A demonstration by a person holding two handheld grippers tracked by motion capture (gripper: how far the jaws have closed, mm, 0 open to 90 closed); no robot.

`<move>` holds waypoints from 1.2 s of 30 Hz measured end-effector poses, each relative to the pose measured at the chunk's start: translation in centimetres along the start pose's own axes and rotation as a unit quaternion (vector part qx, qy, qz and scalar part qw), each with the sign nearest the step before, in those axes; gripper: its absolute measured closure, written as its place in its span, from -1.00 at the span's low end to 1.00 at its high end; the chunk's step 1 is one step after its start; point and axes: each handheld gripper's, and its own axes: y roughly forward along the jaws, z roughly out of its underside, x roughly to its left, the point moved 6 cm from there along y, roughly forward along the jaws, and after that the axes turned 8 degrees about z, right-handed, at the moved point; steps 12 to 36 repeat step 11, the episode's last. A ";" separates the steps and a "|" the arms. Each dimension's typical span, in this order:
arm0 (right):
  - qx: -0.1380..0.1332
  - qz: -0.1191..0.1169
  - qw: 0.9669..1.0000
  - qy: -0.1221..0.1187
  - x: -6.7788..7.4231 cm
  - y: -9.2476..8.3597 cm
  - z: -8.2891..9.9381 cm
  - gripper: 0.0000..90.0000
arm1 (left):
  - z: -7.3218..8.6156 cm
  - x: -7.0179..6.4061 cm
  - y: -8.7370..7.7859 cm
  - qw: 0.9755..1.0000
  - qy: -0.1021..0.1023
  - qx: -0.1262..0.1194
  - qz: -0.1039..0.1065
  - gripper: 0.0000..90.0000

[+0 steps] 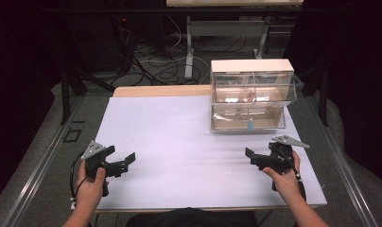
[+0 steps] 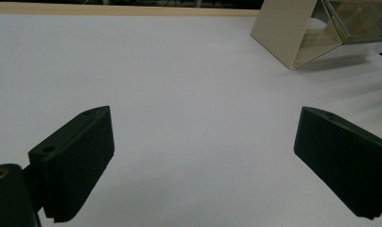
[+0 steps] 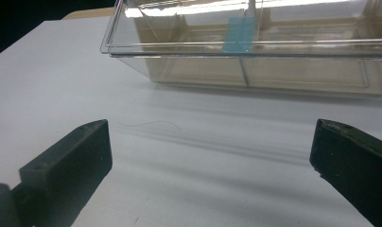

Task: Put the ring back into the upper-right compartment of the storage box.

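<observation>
A clear plastic two-drawer box [image 1: 248, 99] with a white top stands at the back right of the white sheet [image 1: 189, 142]. A small blue item [image 1: 250, 124] lies in its lower drawer, and something pinkish [image 1: 250, 94] in the upper one. My left gripper [image 1: 121, 156] is held low at the front left, open, with nothing between its jaws. At the front right, just before the box, my right gripper [image 1: 261, 154] is open and holds nothing. In the right gripper view the pulled-out clear drawer [image 3: 274, 71] with the blue item [image 3: 239, 35] lies close ahead of my right gripper [image 3: 210, 161].
The left gripper view has my left gripper [image 2: 203, 161] over bare white sheet, with the box's side [image 2: 286, 33] far at upper right. A wooden table edge [image 1: 160, 91] runs behind the sheet. Cables [image 1: 156, 66] and table legs lie on the floor beyond.
</observation>
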 end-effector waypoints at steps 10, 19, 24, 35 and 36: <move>0.017 0.006 1.000 0.010 -0.8 0.7 0.7 -1.00 | 0.1 0.2 0.0 1.000 -0.002 0.002 -0.005 -0.86; 0.020 0.007 1.000 0.013 -0.9 0.8 0.7 -1.00 | 0.1 0.2 0.0 1.000 0.000 0.003 -0.007 -0.86; 0.020 0.007 1.000 0.013 -0.9 0.8 0.7 -1.00 | 0.1 0.2 0.0 1.000 0.000 0.003 -0.007 -0.86; 0.020 0.007 1.000 0.013 -0.9 0.8 0.7 -1.00 | 0.1 0.2 0.0 1.000 0.000 0.003 -0.007 -0.86; 0.020 0.007 1.000 0.013 -0.9 0.8 0.7 -1.00 | 0.1 0.2 0.0 1.000 0.000 0.003 -0.007 -0.86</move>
